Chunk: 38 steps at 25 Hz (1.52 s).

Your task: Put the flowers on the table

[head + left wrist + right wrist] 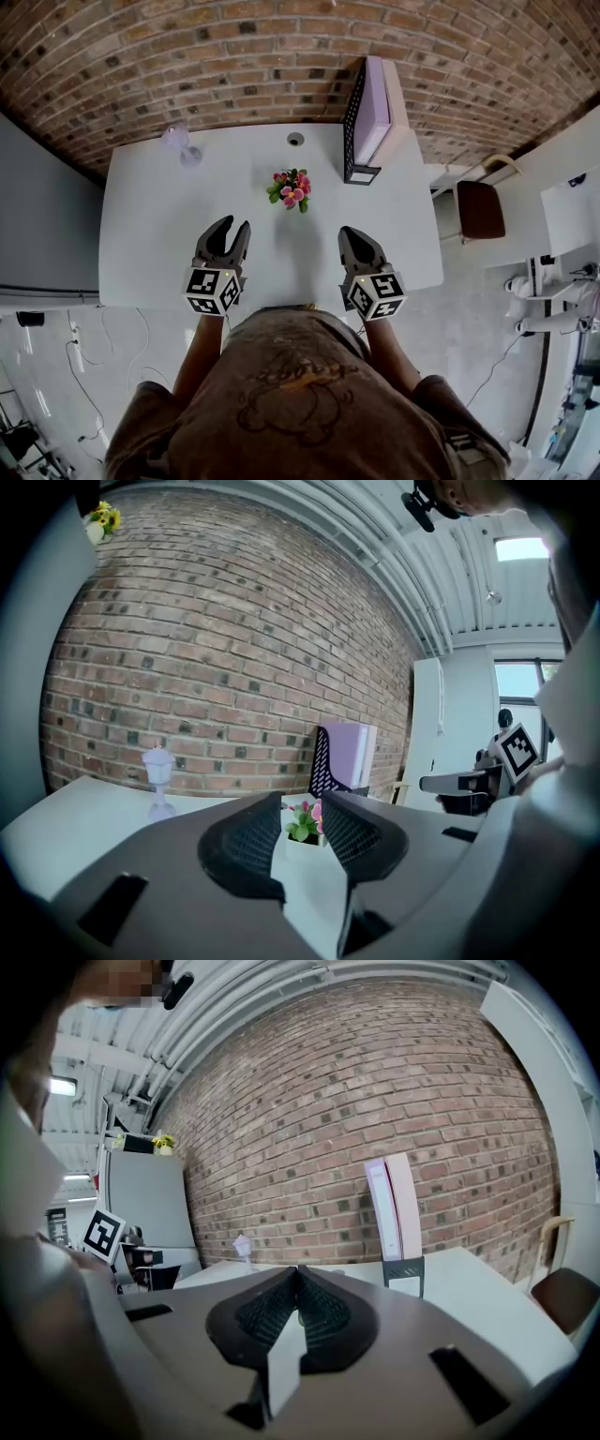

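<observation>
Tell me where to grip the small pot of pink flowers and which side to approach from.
Grip the white pot under the blooms, across its flat sides; it stands upright and the petals look fragile. Come in low from the white table's near edge, likely with the left gripper, whose open jaws frame it.

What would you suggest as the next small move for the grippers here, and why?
Probably none beyond drawing the left gripper back: the flowers already stand upright on the table, clear of both grippers. The left gripper's jaws are apart with nothing between the pads; the right gripper is shut and empty.
</observation>
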Tool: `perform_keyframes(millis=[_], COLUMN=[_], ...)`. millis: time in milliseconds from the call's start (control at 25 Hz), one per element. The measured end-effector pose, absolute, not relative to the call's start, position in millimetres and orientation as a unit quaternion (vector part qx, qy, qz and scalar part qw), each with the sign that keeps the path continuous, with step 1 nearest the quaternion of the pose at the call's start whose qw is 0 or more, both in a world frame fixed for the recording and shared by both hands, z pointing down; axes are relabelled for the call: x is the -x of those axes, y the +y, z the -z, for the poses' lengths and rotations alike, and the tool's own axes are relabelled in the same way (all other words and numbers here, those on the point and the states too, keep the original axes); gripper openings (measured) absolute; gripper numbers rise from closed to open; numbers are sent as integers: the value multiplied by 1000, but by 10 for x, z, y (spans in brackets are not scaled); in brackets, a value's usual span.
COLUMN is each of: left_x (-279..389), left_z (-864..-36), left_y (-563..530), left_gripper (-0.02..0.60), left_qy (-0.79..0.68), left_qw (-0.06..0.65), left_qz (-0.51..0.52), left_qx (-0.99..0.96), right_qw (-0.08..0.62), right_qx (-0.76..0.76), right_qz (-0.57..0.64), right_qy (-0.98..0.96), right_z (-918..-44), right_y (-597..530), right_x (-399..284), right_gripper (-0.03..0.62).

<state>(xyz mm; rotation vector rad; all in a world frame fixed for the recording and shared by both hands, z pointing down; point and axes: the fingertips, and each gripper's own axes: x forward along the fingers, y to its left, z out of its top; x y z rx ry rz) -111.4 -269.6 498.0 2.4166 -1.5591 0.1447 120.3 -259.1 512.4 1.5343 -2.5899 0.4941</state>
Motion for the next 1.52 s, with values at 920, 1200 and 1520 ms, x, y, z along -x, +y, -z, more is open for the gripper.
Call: perform_keyframes(millis=[920, 1200, 1520], left_x=[1104, 1050, 1035], left_z=[-5135, -5139, -5202], left_y=[-2795, -2834, -2848], left_gripper=[21, 21, 21], left_qy=[-532, -527, -525], left_qw=[135, 143, 153], left_qz=[-57, -55, -63], left_qx=[-834, -836, -835], right_qw=[59, 61, 63], right_qx=[-500, -498, -499], right_qz=[-150, -154, -158], right_qy=[-851, -851, -850], right_z=[-5242, -5256, -5272], right_y=[-2657, -2665, -2664], right_x=[-1208, -1185, -1213], right_gripper=[3, 3, 3])
